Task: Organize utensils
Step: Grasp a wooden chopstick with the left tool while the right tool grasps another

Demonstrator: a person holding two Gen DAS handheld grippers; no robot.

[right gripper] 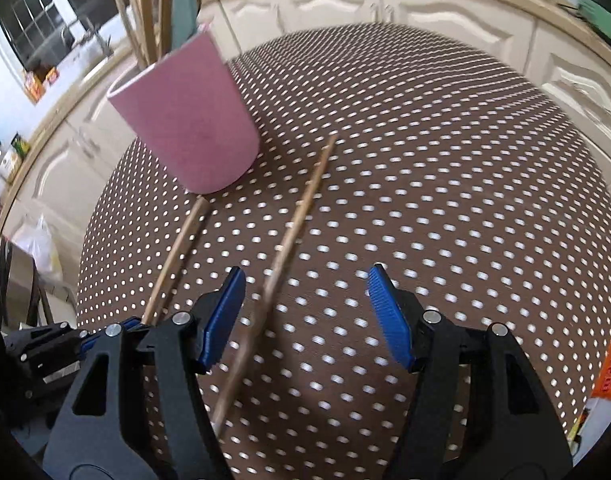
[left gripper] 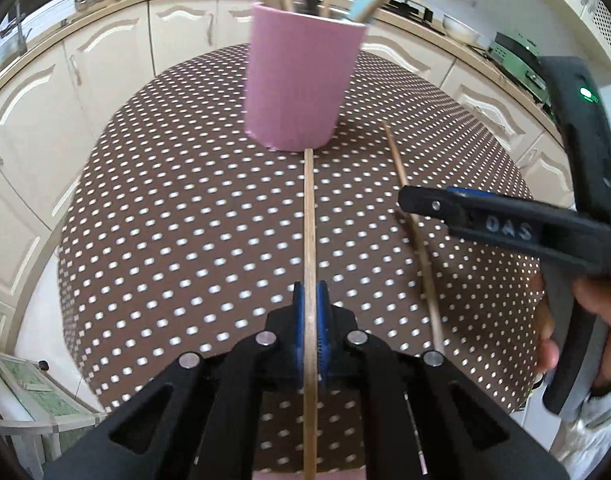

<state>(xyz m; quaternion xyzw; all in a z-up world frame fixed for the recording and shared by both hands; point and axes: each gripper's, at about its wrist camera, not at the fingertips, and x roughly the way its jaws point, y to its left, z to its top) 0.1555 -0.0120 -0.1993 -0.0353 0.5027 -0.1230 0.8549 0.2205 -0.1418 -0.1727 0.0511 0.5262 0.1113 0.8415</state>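
A pink cup (left gripper: 301, 80) stands on the dotted brown table (left gripper: 185, 220) and holds several wooden sticks and a light blue utensil. My left gripper (left gripper: 310, 312) is shut on a wooden chopstick (left gripper: 309, 220) whose far tip reaches the cup's base. A second chopstick (left gripper: 409, 208) lies loose on the table to its right. My right gripper (right gripper: 305, 312) is open and hovers over that loose chopstick (right gripper: 293, 232), which runs between its jaws nearer the left one. The cup (right gripper: 185, 120) shows at upper left in the right wrist view, with the held chopstick (right gripper: 173, 264) below it.
Cream kitchen cabinets (left gripper: 105, 60) and a counter curve around behind the table. Ladles hang at the far left, and a bowl (left gripper: 459, 26) and green appliance (left gripper: 513, 60) sit on the right counter. An orange packet (right gripper: 609, 364) lies at the table's right edge.
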